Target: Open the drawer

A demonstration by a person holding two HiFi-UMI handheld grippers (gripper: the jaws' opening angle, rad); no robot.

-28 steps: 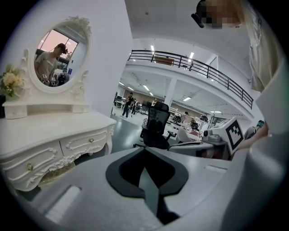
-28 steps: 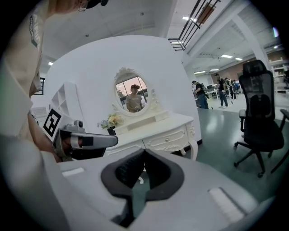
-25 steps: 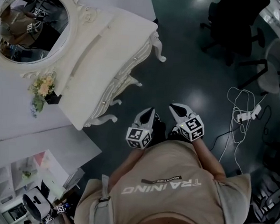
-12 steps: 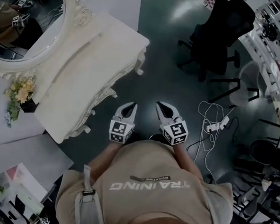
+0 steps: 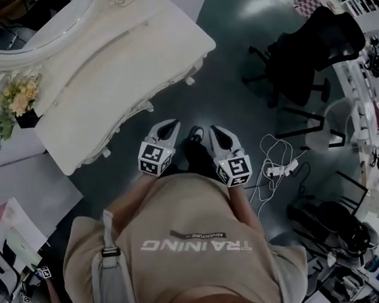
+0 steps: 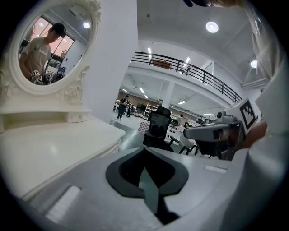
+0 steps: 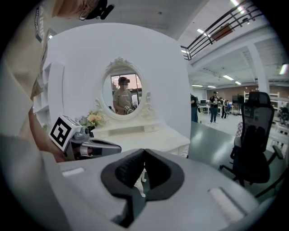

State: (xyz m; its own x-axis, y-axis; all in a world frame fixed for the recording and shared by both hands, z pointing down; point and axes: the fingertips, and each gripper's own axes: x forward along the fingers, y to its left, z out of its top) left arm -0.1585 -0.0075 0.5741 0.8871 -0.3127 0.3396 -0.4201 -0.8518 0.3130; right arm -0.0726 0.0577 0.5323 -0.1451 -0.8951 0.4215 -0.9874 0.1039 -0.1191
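The person stands on the dark floor point(image 5: 237, 106) beside a white dressing table point(image 5: 117, 73), which lies at the upper left of the head view. Both tools are held in front of the body, side by side and close to each other, and neither touches the table. The left gripper point(image 5: 173, 123) has its jaws pressed together and there is nothing between them; its own view shows only the two dark pads meeting at their tips. The right gripper point(image 5: 214, 130) is closed in the same way and holds nothing. The left one is the nearer to the table, just off its front edge. The drawer point(image 5: 169, 92) sits in the carved front under the table top. From above it shows only as a thin strip, and it looks shut, with no gap to see. An oval mirror point(image 5: 37, 17) stands at the back of the table, and a small bunch of flowers point(image 5: 15, 98) is at its left end. A black office chair point(image 5: 311, 52) stands well apart on the right. White cables point(image 5: 275, 167) lie on the floor near the right gripper.
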